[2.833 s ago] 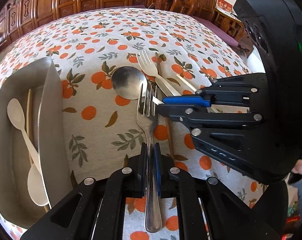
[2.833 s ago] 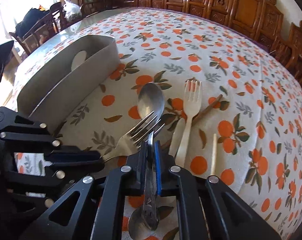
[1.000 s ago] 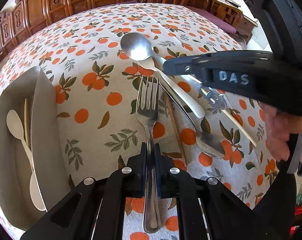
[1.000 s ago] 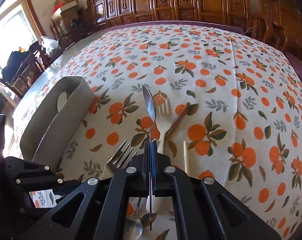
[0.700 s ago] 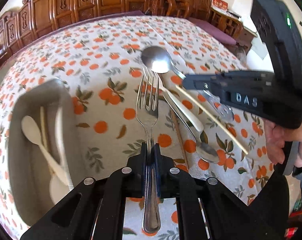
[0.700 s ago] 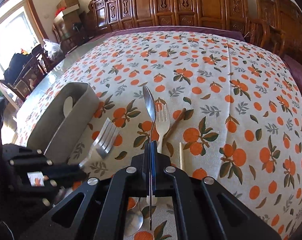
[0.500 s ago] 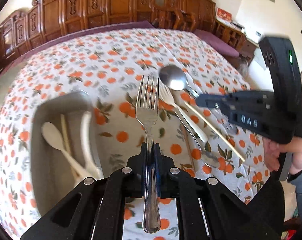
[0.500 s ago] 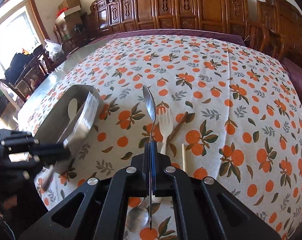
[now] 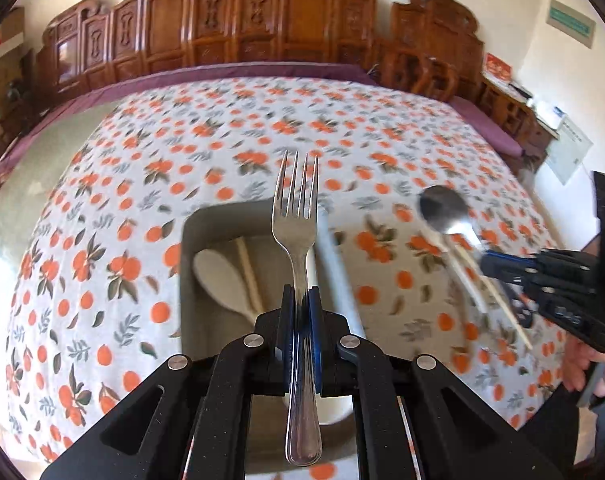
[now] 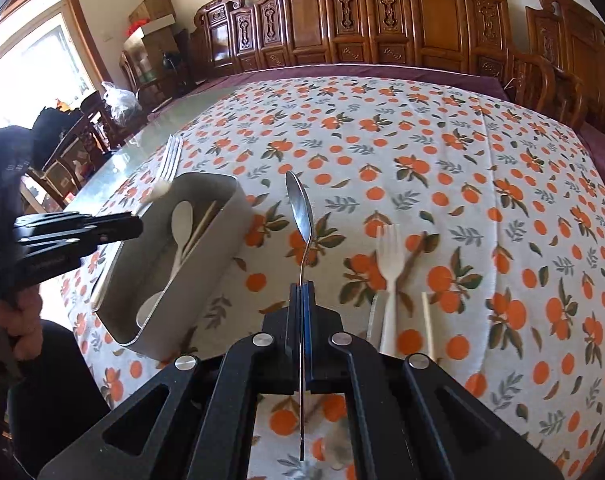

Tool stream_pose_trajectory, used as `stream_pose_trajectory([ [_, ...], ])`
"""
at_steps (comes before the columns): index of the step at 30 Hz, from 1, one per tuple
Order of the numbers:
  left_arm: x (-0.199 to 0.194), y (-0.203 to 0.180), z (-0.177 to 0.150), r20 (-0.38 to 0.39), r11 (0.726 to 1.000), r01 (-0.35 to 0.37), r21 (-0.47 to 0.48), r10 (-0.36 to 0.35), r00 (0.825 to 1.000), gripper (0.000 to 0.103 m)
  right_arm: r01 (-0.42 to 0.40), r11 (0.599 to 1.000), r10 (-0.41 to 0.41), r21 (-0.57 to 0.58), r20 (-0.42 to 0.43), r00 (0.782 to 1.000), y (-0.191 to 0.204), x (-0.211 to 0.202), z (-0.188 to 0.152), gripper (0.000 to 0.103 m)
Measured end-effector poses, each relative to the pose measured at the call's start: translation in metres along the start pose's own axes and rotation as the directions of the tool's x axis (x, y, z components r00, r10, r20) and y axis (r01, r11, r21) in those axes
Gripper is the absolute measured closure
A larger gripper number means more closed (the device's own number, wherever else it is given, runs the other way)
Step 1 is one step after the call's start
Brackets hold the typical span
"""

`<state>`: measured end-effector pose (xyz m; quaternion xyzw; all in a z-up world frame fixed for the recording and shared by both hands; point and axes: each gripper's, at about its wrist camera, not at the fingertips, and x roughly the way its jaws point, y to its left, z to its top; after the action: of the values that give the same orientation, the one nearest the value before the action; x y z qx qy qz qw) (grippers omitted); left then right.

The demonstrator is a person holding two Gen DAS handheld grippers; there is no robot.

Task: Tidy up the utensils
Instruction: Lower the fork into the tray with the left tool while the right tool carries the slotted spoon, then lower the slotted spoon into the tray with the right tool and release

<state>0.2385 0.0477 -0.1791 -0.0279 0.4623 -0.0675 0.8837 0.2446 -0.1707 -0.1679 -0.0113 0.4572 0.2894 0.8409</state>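
Observation:
My left gripper (image 9: 300, 312) is shut on a metal fork (image 9: 297, 216) and holds it above the grey utensil tray (image 9: 222, 216), tines pointing away. The tray holds a cream spoon (image 9: 218, 276) and a chopstick (image 9: 248, 268). My right gripper (image 10: 301, 304) is shut on a metal spoon (image 10: 298, 208), held in the air edge-on, right of the tray (image 10: 206, 252). The spoon (image 9: 442, 208) and right gripper (image 9: 542, 276) also show in the left wrist view. The left gripper (image 10: 114, 228) and fork (image 10: 168, 168) show in the right wrist view.
A white plastic fork (image 10: 390, 256), a brown chopstick (image 10: 414, 256) and a pale chopstick (image 10: 428, 324) lie on the orange-print tablecloth (image 10: 462, 200) right of my right gripper. Carved wooden chairs (image 10: 382, 12) line the far side.
My left gripper has lifted the fork and carried it left, from above the cloth to above the tray. My right gripper has raised the spoon off the table.

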Motion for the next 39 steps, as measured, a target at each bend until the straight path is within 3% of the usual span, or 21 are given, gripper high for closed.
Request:
stream_pose_trajectory([
  [11,0.037,0.027,-0.015,-0.087,0.998,-0.064,-0.013,0.062,0.994,0.097,-0.033,0.999,0.033,-0.001,-0.009,0.999,0.023,0.015,0.004,0.101],
  [18,0.049,0.033,-0.019,-0.131,0.998,-0.046,-0.045,0.039,0.991,0.097,-0.046,0.999,0.045,-0.014,-0.009,0.999,0.037,0.018,0.006,0.101],
  [29,0.020,0.041,-0.013,-0.037,0.998,-0.028,-0.056,0.026,0.999,0.097,-0.078,0.997,0.078,0.000,0.021,0.997,0.067,0.011,0.018,0.101],
  [39,-0.011,0.074,-0.009,0.041,0.994,-0.029,-0.103,0.033,0.999,0.097,-0.093,0.994,0.092,0.059,0.020,0.996,0.109,0.039,0.023,0.100],
])
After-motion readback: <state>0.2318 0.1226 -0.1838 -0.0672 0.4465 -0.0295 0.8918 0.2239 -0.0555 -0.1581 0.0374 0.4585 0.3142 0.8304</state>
